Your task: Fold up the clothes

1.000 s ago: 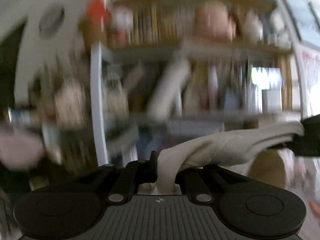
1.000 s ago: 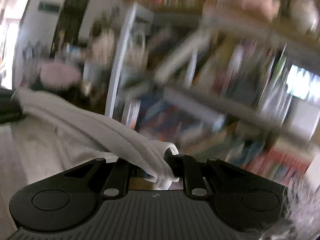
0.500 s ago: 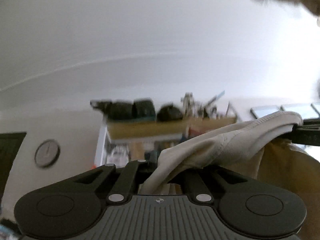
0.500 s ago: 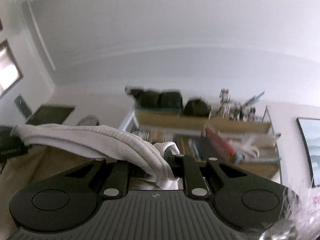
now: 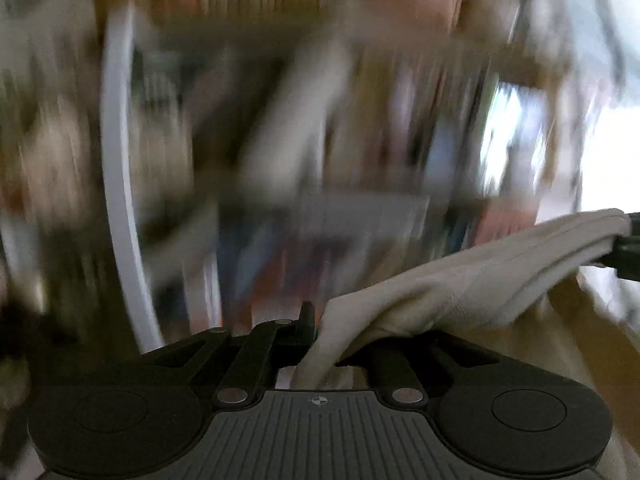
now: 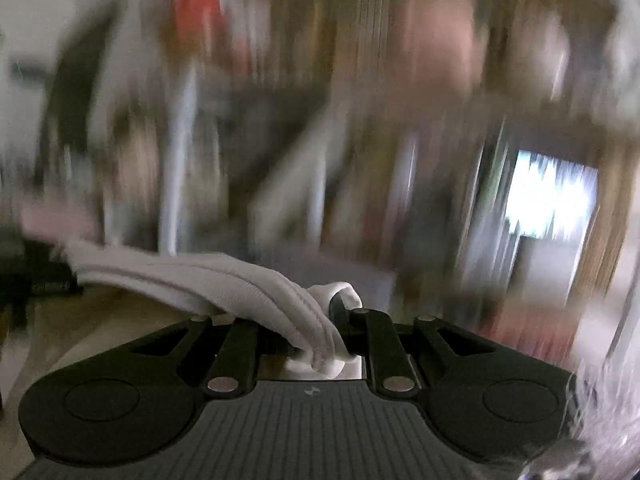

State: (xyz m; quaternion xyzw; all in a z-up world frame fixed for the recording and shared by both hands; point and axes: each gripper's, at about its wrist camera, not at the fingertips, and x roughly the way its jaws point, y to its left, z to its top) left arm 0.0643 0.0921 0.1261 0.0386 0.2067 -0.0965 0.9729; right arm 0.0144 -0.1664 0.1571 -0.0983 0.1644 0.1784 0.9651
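A cream-white garment [image 5: 480,280] is stretched in the air between my two grippers. My left gripper [image 5: 320,332] is shut on one end of it; the cloth runs right to the other gripper [image 5: 628,252] at the frame's right edge. In the right wrist view my right gripper [image 6: 328,340] is shut on the garment's ribbed edge [image 6: 224,284], which runs left to the left gripper [image 6: 32,276]. More of the cloth hangs below, out of clear view.
The background is heavily motion-blurred. A bookshelf with a white upright [image 5: 116,168] and books fills both views. A bright screen or window [image 6: 548,196] shows at the right.
Both cameras have swung down from the ceiling and shelf top back to the bookshelf. Both grippers stay shut on the garment, still stretched between them.
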